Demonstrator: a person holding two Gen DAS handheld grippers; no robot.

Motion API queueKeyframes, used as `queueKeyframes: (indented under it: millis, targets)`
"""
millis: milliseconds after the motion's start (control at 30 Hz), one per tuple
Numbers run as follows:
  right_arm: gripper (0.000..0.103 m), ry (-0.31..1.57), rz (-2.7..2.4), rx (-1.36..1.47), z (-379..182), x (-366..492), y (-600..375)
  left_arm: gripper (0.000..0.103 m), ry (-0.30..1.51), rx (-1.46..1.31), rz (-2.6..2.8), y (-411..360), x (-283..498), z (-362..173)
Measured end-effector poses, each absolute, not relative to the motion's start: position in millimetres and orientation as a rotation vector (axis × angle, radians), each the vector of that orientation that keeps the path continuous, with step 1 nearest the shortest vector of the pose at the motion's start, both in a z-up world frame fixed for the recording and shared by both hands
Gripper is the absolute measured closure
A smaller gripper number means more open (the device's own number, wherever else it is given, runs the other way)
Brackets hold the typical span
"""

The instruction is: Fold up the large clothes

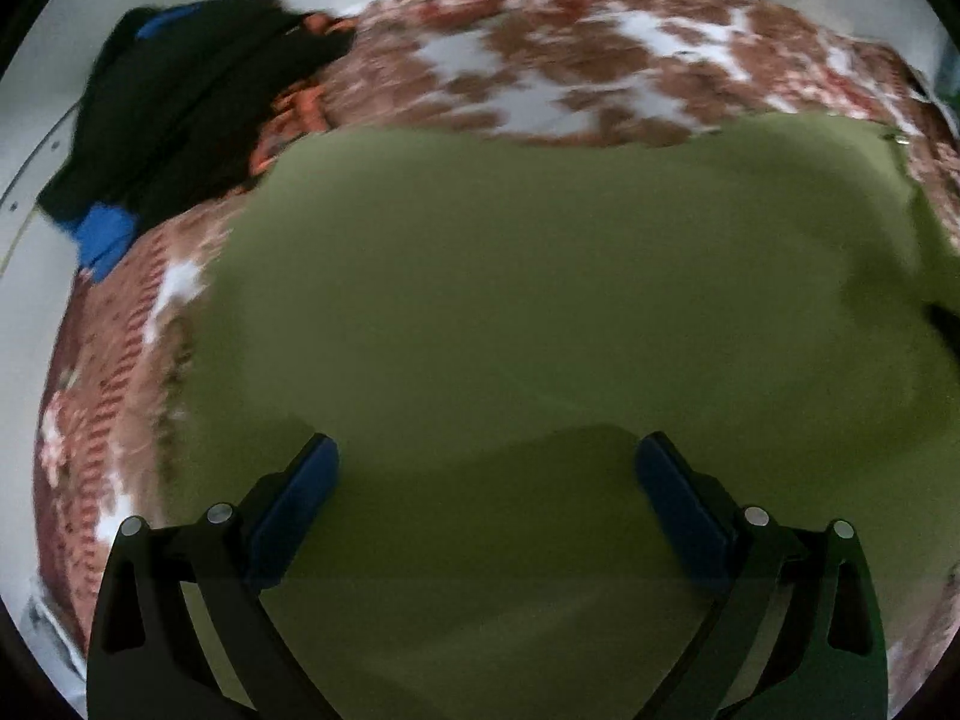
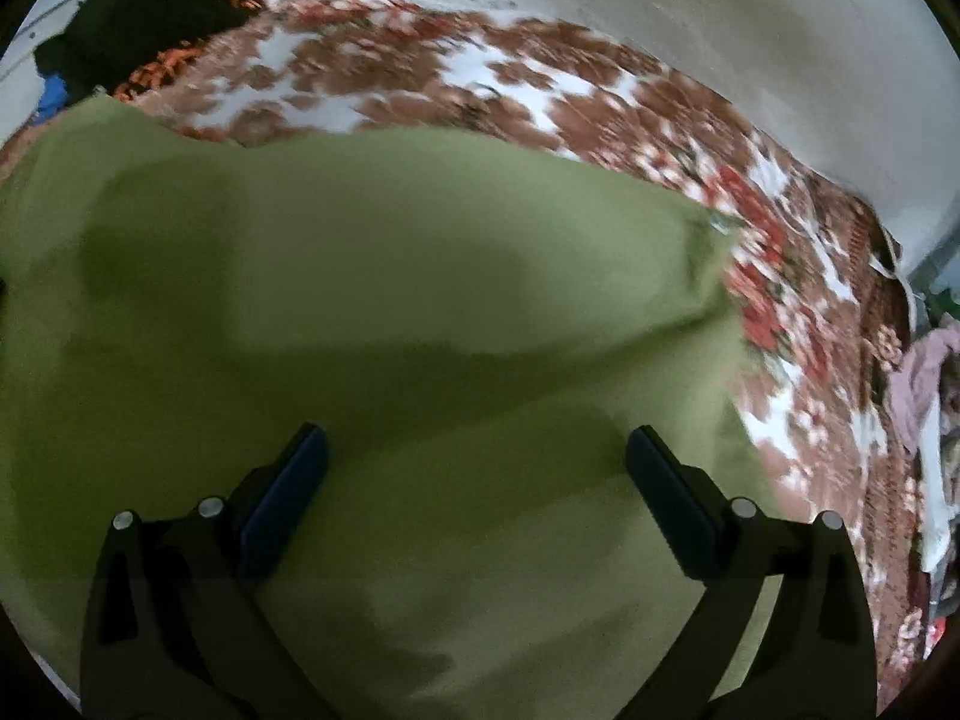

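White walls surround a floral blanket (image 1: 576, 60) carrying the green garment (image 1: 540, 300); dark clothes (image 1: 180, 96) lie beside. Left gripper (image 1: 486, 462) and right gripper (image 2: 477, 450) both spread apart, holding nothing.

— What am I looking at under my grippers?
— Matt, smooth green cloth (image 1: 540, 300), lying on a patterned woven blanket (image 1: 570, 60).
— And my fingers?
— Black matt plastic, blue rubbery-looking pads (image 1: 294, 504), dull silvery pins. Dark cloth pile (image 2: 150, 12) looks soft.
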State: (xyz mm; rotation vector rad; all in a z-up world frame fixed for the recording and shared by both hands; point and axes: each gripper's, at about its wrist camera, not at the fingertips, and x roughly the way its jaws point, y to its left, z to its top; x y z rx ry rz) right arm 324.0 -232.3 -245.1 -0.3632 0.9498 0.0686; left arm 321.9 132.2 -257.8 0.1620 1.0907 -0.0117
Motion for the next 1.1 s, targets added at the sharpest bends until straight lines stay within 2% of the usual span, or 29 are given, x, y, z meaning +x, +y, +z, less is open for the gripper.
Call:
queueKeyframes:
  millis: [167,300,433,600,700,833,1100]
  targets:
    - [0.005,0.965,-0.002,-0.431,-251,314,-287,0.004,1.117,0.198,0.107,201,318,-255]
    - [0.005,0.991,-0.103,-0.454,-248,308,-332,0.006,1.110,0.243,0.154,215,313,-241]
    - [0.005,0.973,-0.129,-0.391,-226,296,-340,0.006,1.005,0.182,0.045,182,301,-203]
    - [0.005,0.879,0.002,-0.254,-190,284,-284,0.005,0.912,0.088,-0.124,104,290,-180]
    - [0.005,0.875,0.084,-0.211,-196,280,-239,0.005,0.933,0.070,-0.165,59,284,-197]
    - [0.005,0.914,0.114,-0.228,-224,278,-209,0.005,0.987,0.073,-0.173,37,280,-227]
    - [0.005,0.978,-0.021,-0.253,-248,266,-276,0.004,1.049,0.131,-0.083,100,270,-259]
